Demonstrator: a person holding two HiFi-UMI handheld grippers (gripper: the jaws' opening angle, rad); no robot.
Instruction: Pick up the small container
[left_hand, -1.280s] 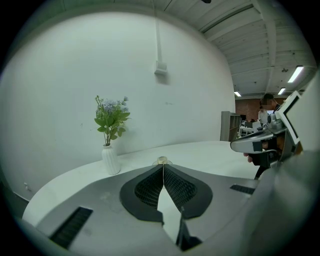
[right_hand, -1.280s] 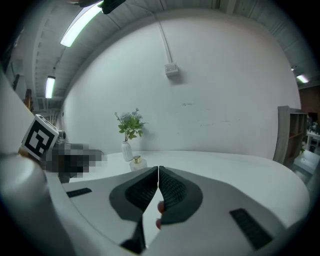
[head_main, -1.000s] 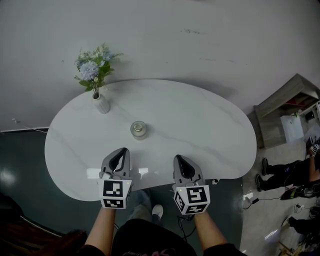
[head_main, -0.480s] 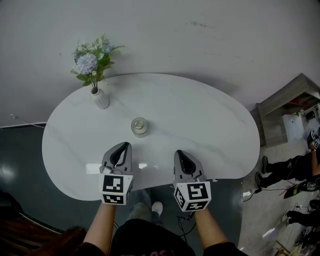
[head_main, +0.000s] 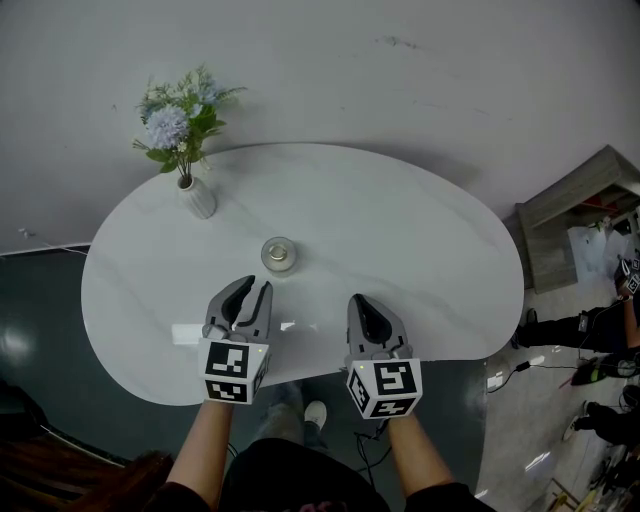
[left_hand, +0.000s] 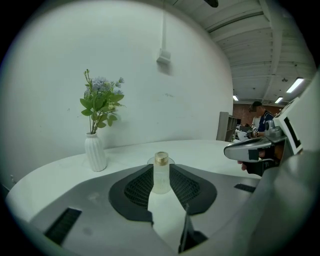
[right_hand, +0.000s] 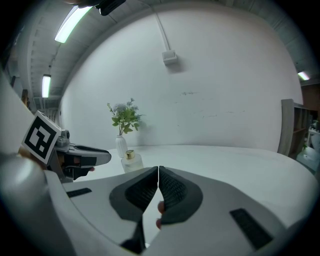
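The small container stands on the white surface, just ahead of your left gripper. Its fingers are opening a little, nothing between them yet, lined up so the container can fit in. Your right gripper rests beside it, fingers pressed together and empty, likely not needed.

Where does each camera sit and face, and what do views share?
Head view: on the person's head, steeply down at the table; forearms, left gripper, right gripper show.
Left gripper view: on that gripper, along its opening, empty jaws toward the small container.
Right gripper view: along its closed jaws toward the wall.
All share that container and the vase.
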